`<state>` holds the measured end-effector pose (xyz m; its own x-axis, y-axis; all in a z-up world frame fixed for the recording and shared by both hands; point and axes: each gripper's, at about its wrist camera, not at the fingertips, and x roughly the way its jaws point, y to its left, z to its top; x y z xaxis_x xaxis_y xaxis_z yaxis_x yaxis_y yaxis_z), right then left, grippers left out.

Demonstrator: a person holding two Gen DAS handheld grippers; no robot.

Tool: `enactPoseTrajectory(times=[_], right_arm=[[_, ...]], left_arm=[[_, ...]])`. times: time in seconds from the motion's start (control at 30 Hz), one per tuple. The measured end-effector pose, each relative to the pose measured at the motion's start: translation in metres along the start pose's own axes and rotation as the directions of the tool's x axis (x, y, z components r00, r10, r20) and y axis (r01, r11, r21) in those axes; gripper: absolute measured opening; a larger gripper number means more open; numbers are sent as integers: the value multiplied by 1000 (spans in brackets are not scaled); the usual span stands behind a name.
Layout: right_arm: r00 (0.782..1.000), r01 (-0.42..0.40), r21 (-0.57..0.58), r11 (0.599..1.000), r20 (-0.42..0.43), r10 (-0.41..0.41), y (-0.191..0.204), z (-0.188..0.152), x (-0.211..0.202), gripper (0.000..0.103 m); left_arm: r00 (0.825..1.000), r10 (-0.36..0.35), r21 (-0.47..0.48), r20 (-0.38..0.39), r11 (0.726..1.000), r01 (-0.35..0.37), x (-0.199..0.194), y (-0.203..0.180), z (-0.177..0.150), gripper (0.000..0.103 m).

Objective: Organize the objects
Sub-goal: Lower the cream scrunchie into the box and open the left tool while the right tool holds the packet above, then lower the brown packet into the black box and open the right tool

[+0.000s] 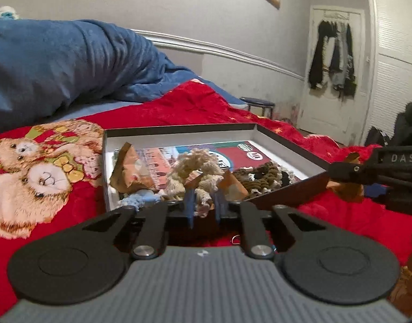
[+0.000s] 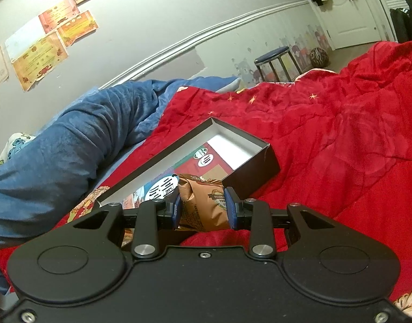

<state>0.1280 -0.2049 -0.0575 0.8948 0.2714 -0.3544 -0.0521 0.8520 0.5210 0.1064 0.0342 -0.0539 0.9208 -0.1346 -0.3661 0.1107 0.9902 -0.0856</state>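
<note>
A shallow dark box (image 1: 289, 140) with a white inside lies on the red blanket. In it are a printed card (image 1: 243, 153), brown snack packets (image 1: 130, 169), a cream knitted piece (image 1: 197, 167) and a dark knitted piece (image 1: 262, 175). My left gripper (image 1: 204, 207) is just before the box's near edge, its blue fingers slightly apart with nothing between them. My right gripper (image 2: 203, 207) is shut on a brown snack packet (image 2: 203, 202) and holds it by the box (image 2: 249, 180), over its near side. It also shows at the right in the left wrist view (image 1: 348, 173).
The red blanket (image 2: 327, 140) with a teddy bear print (image 1: 36, 172) covers the bed. A bunched blue blanket (image 1: 57, 64) lies behind the box. A stool (image 2: 273, 56) and a door with hanging clothes (image 1: 332, 56) are beyond the bed.
</note>
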Motion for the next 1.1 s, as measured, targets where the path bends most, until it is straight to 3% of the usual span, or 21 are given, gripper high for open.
enactPoseTrajectory(times=[0.53, 1.1], right_arm=[[999, -47, -46, 998, 7, 48, 30, 5, 11, 31], [995, -105, -115, 988, -12, 104, 66, 17, 54, 32]], left_arm=[[997, 25, 32, 71, 999, -28, -9, -1, 6, 13], [994, 31, 4, 110, 1000, -31, 1, 21, 17, 13]])
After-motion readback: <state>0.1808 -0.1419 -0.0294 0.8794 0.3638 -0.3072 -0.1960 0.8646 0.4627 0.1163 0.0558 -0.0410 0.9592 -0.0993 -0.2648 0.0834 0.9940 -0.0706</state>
